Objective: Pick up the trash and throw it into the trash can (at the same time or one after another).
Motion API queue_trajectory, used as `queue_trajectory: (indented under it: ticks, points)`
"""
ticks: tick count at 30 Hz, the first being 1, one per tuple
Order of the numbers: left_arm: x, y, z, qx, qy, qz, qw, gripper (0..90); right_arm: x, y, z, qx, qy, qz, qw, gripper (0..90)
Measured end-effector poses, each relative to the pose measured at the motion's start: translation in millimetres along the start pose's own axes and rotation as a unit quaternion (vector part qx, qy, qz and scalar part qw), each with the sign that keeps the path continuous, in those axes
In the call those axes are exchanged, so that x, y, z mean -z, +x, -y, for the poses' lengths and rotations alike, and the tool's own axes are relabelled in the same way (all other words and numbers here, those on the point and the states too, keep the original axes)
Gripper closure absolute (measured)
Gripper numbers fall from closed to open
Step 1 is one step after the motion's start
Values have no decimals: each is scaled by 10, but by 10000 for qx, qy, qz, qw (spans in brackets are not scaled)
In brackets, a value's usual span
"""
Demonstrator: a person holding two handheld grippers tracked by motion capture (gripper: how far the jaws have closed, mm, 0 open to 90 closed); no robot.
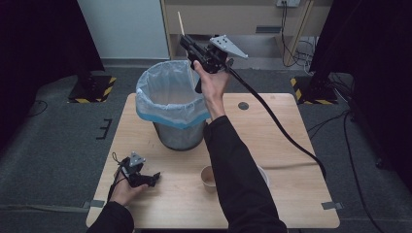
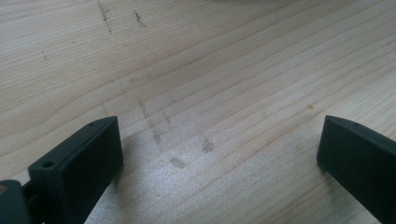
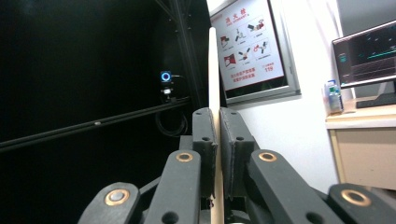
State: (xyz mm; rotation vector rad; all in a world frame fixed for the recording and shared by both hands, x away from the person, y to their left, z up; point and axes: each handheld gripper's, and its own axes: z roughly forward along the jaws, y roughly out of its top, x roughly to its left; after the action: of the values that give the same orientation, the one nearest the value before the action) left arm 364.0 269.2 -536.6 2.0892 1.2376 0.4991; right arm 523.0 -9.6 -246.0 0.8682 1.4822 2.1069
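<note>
Above plastic-lined bin (image 1: 171, 97), right tool (image 1: 186, 41) clamping slim wooden stick (image 3: 213, 84)

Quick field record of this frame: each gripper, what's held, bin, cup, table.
right gripper: shut on wooden stick, raised over the bin's far rim
left gripper: open, nothing between the jaws, low at the table's near left
bin: upright, lined with clear bag
paper cup: upright, near the front edge
table: light wood
</note>
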Motion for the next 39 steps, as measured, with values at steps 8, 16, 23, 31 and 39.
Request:
queue_trajectory:
  ticks: [8, 16, 23, 31, 39]
  points:
    - [0, 0, 0, 0, 0, 1, 10000, 0, -114, -64, 92, -60, 97, -66, 9999, 685]
    - [0, 0, 0, 2, 0, 1, 10000, 0, 94, -12, -128, 128, 228, -66, 9996, 582]
    - [0, -1, 0, 3, -1, -1, 10000, 0, 452, 92, -197, 268, 489, -164, 9983, 516]
    - [0, 0, 0, 0, 0, 2, 10000, 0, 1014, 81, -151, 457, 747, -102, 9961, 467]
    - [1, 0, 1, -1, 4, 2, 10000, 0, 1556, -73, 51, 564, 1072, 259, 9923, 412]
